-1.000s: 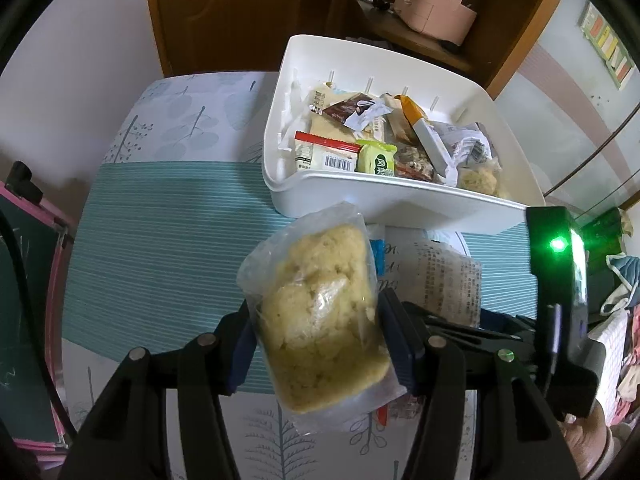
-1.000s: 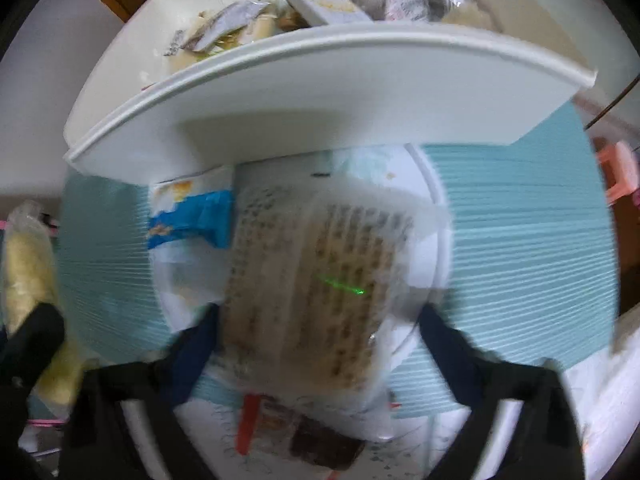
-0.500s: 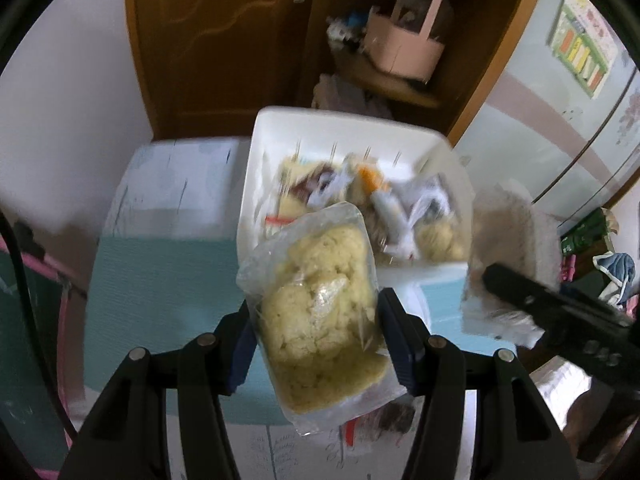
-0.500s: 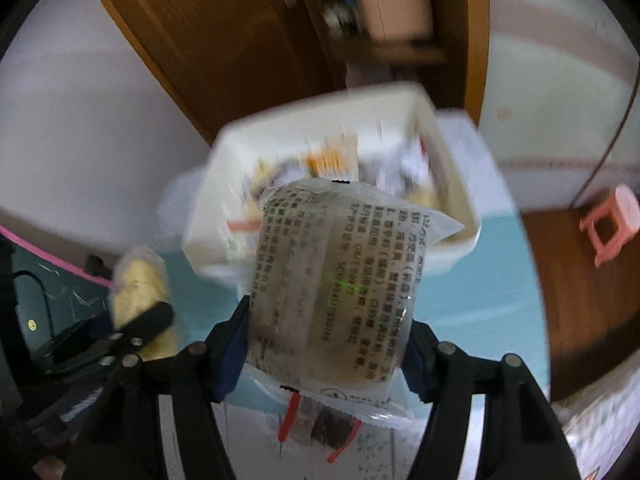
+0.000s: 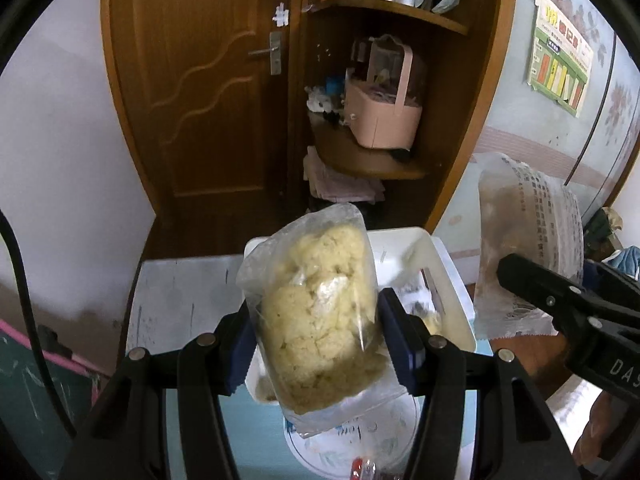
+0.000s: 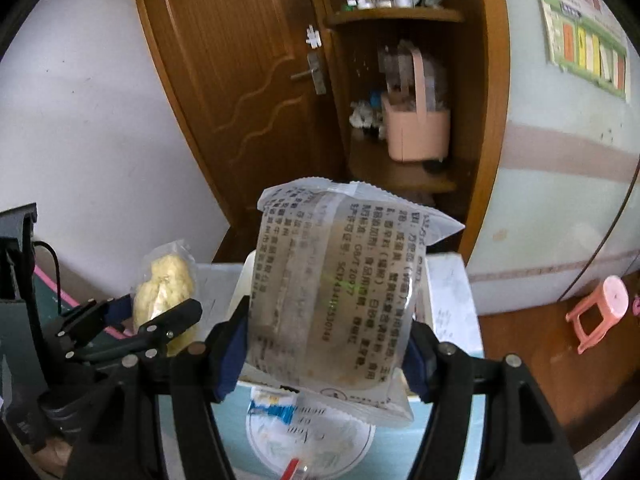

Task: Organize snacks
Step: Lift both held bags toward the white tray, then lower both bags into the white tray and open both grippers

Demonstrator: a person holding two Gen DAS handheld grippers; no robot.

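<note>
The left gripper (image 5: pixel 318 332) is pinching a clear plastic packet of pale yellow crumbly cake (image 5: pixel 320 312), its blue-padded fingers (image 5: pixel 240 344) pressed into both long sides. The packet stands nearly upright, its top leaning a little toward 1 o'clock, and it is lifted clear of the surfaces below. Behind and beneath it sits the white rectangular plastic bin (image 5: pixel 448 280), whose far wall and right rim show at 12 to 2 o'clock of the packet; what lies inside is mostly hidden, though a few wrappers show near the right wall.

The right gripper (image 6: pixel 328 344) is clamped on a translucent rectangular packet printed with black text (image 6: pixel 332 304), a brownish round cake dimly visible through the film. This packet is also held up in the air, its crimped top edge pointing toward 12 o'clock. In the left wrist view it appears at 3 o'clock, well apart from the yellow one.

In the right wrist view, at 6 o'clock of the printed packet, a small blue-and-white wrapper (image 6: pixel 272 406) lies on the teal striped tablecloth (image 6: pixel 452 432). A brown wooden door (image 5: pixel 200 92) stands at 11 o'clock and a pink handled basket (image 5: pixel 384 116) rests on a wooden corner shelf at 12 o'clock
</note>
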